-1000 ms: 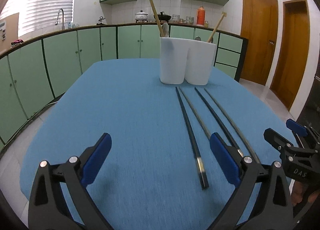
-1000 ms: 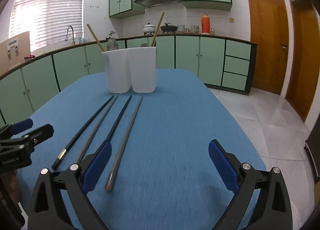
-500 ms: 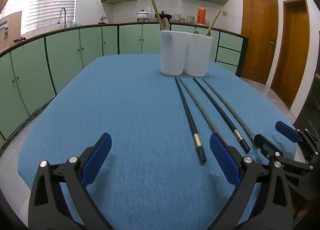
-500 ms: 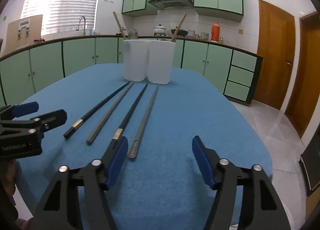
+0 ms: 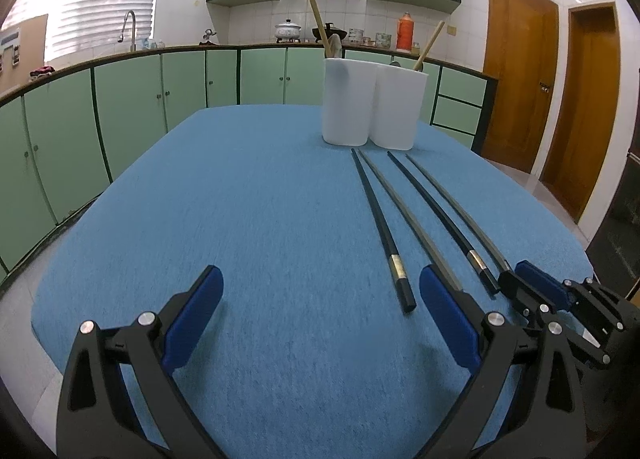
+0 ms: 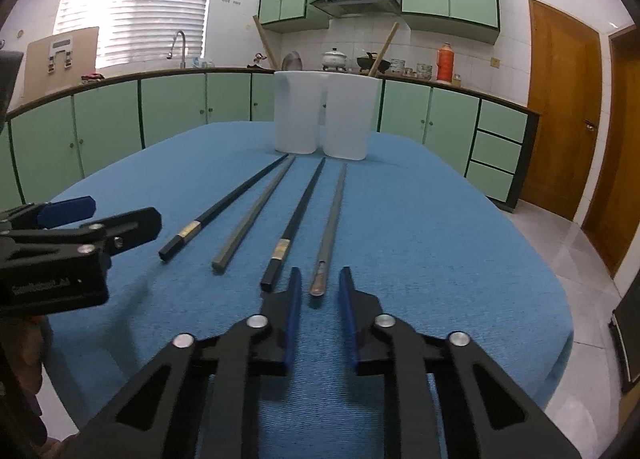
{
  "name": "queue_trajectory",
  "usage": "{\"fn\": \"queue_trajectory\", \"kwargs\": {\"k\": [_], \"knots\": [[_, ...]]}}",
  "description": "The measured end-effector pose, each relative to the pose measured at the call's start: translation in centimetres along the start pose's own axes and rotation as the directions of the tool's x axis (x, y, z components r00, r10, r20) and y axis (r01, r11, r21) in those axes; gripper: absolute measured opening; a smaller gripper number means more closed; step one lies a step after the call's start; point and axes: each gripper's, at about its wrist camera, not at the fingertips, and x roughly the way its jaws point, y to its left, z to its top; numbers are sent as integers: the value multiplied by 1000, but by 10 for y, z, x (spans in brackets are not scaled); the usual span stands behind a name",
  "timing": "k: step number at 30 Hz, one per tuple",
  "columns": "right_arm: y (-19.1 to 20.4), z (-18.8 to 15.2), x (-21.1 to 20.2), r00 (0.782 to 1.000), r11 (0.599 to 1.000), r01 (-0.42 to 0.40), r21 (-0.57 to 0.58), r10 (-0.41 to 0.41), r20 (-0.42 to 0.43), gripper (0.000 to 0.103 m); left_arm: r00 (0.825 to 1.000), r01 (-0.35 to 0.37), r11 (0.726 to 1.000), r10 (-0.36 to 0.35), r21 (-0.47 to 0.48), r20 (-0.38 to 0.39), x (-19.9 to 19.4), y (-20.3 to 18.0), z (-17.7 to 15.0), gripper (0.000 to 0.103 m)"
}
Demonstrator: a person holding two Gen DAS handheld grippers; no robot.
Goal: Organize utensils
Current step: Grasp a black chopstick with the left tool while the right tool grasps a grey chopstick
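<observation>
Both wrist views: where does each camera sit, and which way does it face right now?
Left wrist: on the open left gripper, facing down the blue table at the white holders.
Right wrist: on the right gripper, jaws closing around the rightmost grey chopstick.
Shared: four chopsticks, holders, each other's gripper.

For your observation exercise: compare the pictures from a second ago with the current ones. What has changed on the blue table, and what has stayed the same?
The right gripper has moved forward to the near end of the rightmost chopstick, and its wide-open jaws are closing around that end, not yet clearly pressing it. The left gripper stays open and empty. All four chopsticks and the white holder lie as before.
</observation>
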Motion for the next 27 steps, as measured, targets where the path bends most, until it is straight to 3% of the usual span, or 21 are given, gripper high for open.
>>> {"fn": "queue_trajectory", "kwargs": {"k": [9, 11, 12, 13, 18, 27], "knots": [[-12, 0, -5, 1000, 999, 7, 51, -8, 12, 8, 1000, 28, 1000, -28, 9, 8, -2, -9, -3, 95], [-15, 1, -6, 1000, 998, 13, 61, -14, 15, 8, 999, 36, 999, -36, 17, 5, -1, -14, -4, 88], [-17, 1, -7, 1000, 998, 16, 65, -17, 17, 8, 999, 44, 999, -44, 21, -3, 0, -16, -4, 78], [-17, 0, -9, 1000, 998, 18, 66, -20, 19, 8, 998, 54, 998, -54, 22, -14, 2, -18, -5, 74], [-21, 1, -12, 999, 997, 26, 71, -28, 23, 8, 998, 60, 998, -59, 36, -25, 9, -26, -9, 64], [-30, -1, -13, 999, 994, 32, 102, -34, 17, 8, 997, 73, 997, -72, 36, -21, 16, -36, -11, 18]]}}
